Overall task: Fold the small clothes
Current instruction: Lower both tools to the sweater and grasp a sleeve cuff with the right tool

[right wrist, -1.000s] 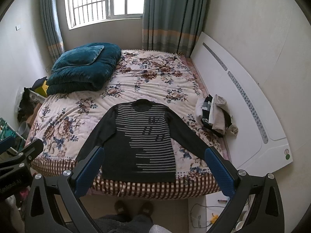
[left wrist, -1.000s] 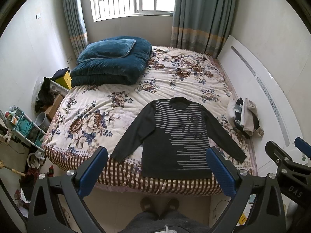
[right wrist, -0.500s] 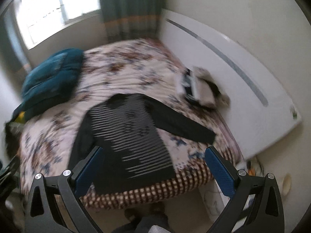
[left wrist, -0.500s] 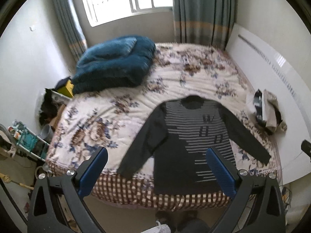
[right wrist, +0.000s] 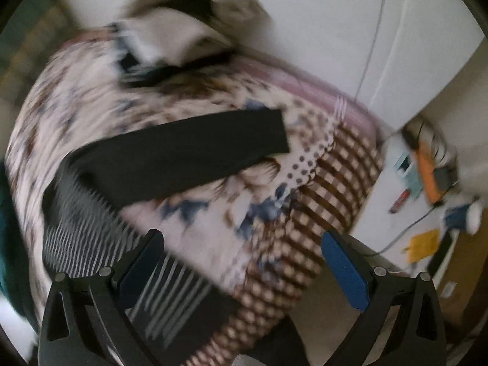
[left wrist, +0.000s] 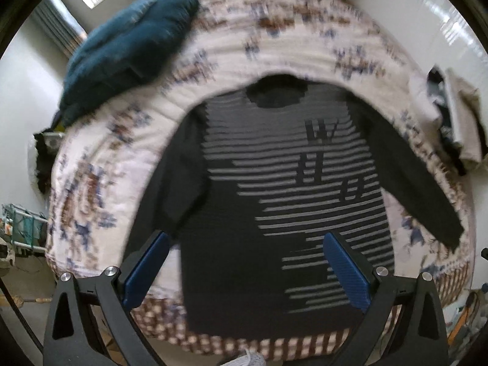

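A dark grey long-sleeved sweater with pale stripes [left wrist: 274, 213] lies flat, front up, near the foot of a floral bed [left wrist: 244, 45], sleeves spread. My left gripper [left wrist: 244, 271] is open and empty above the sweater's lower hem. My right gripper [right wrist: 244, 271] is open and empty, over the bed's right front corner. In the right wrist view the sweater's right sleeve [right wrist: 183, 155] stretches across the bedspread above the gripper, and the striped body [right wrist: 91, 244] lies by the left finger. Both views are blurred.
A folded teal duvet [left wrist: 128, 36] lies at the bed's far left. A pile of clothes [left wrist: 451, 116] sits at the right edge by the white headboard [right wrist: 305, 30]. Loose items and cables [right wrist: 427, 183] lie on the floor at right.
Both grippers have moved down and forward toward the bed. The right gripper has swung right toward the sweater's right sleeve and bed corner. Both stay open.
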The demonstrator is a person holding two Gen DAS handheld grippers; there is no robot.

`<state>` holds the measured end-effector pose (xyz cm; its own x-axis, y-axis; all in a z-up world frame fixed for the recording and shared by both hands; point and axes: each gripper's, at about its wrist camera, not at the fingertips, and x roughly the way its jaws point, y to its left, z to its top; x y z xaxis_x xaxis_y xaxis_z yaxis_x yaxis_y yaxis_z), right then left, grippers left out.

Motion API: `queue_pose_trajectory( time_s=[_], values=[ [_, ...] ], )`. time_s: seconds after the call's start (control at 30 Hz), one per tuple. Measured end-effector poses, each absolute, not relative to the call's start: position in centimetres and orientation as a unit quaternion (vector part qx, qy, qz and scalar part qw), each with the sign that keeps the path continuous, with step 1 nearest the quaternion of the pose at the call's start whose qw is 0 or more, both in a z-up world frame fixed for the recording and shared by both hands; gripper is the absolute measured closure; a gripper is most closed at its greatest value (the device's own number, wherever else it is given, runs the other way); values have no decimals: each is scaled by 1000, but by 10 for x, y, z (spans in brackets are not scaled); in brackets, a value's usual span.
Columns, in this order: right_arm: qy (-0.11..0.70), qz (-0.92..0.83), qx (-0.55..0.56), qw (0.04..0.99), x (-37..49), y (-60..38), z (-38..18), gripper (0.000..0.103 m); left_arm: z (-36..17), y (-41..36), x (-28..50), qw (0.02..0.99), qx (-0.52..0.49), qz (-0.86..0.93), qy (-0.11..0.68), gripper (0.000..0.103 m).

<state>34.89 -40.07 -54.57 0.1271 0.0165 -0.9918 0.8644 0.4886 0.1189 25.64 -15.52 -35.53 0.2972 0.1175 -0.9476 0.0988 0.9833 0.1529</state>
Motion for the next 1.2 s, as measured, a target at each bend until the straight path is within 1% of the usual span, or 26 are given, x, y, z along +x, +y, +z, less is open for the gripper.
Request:
queue_pose_trajectory(
  time_s=[0.03,0.1,0.23,0.3,0.33,0.4,0.47,0.5,0.57,0.6,0.63,0.67,0.73,0.97,1.07,1.2],
  values=[
    [571,-339,403,630,350,-415,-573,0,-381,-163,266,792,88,7,604,0],
    [566,-357,436,601,351,-436,-621,0,-412,-173,275,782,89,11,617,0],
    [555,-386,481,558,351,-469,-698,4,-474,-185,291,762,82,23,642,0],
    [544,-391,497,551,353,-479,-724,11,-497,-190,300,756,80,24,649,0],
    [538,-393,503,550,355,-483,-735,17,-506,-192,304,754,80,24,651,0],
    [522,-403,500,561,360,-485,-745,18,-521,-198,311,753,82,25,653,0],
    [510,-414,489,574,367,-482,-748,33,-529,-202,318,754,80,22,651,0],
    [508,-419,478,581,371,-479,-747,38,-531,-202,320,758,81,23,647,0],
    [508,-419,454,600,382,-471,-746,66,-531,-203,325,763,77,20,641,0],
    [511,-418,443,607,387,-468,-746,73,-530,-203,328,767,75,21,637,0],
    [516,-418,430,612,392,-463,-746,87,-528,-202,332,770,72,21,634,0],
    [518,-418,423,615,398,-460,-746,91,-527,-201,334,772,69,21,632,0],
    [518,-413,413,625,407,-451,-745,93,-523,-198,339,775,61,22,629,0],
    [509,-387,349,685,445,-395,-717,94,-511,-180,351,783,37,20,621,0],
    [508,-360,319,715,477,-360,-695,94,-507,-169,352,784,29,18,620,0],
    [513,-311,282,749,534,-312,-644,94,-506,-150,356,785,24,20,619,0]
  ],
)
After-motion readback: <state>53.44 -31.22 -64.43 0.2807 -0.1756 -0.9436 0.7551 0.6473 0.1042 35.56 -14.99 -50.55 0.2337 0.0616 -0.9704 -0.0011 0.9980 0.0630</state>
